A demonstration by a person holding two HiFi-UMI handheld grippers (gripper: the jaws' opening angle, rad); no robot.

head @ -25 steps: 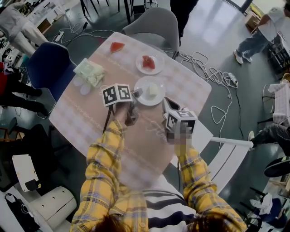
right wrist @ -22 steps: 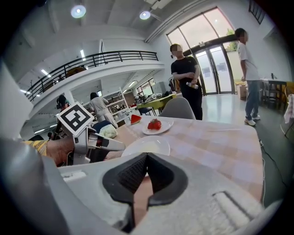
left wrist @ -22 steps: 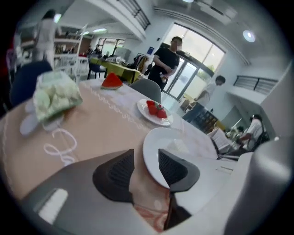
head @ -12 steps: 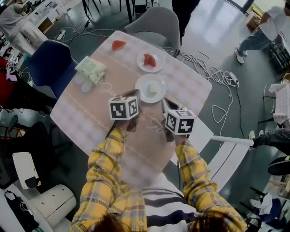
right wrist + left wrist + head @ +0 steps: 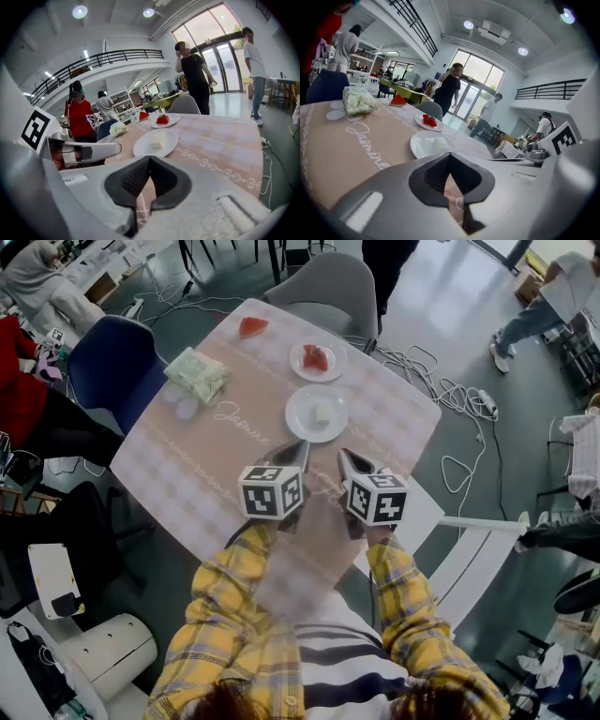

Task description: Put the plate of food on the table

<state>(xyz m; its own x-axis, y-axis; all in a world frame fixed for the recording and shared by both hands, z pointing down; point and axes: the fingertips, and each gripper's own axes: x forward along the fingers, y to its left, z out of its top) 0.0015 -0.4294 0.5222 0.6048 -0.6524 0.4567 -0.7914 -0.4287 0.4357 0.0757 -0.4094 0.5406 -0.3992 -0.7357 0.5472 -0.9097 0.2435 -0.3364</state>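
Head view: we released the plate [image 5: 317,413] onto the table [image 5: 216,484] and backed off; left gripper [image 5: 300,446] and right gripper [image 5: 343,457] fingers pressed together, empty. Task looked done.

Closed hand-held gripper [image 5: 149,161] near plate [image 5: 169,136]

Head view: high overhead, staring steeply down. The whole square counter with its beige patterned cloth [image 5: 187,474] fits in frame, round white plate with a pale food piece [image 5: 302,420] mid-picture.
Left gripper view: right down low over the counter, peering past its own dark fingers [image 5: 433,176], plate close ahead.
Right gripper view: low too, alongside, facing the same way.
Shared: all three catch that plate and the cloth.
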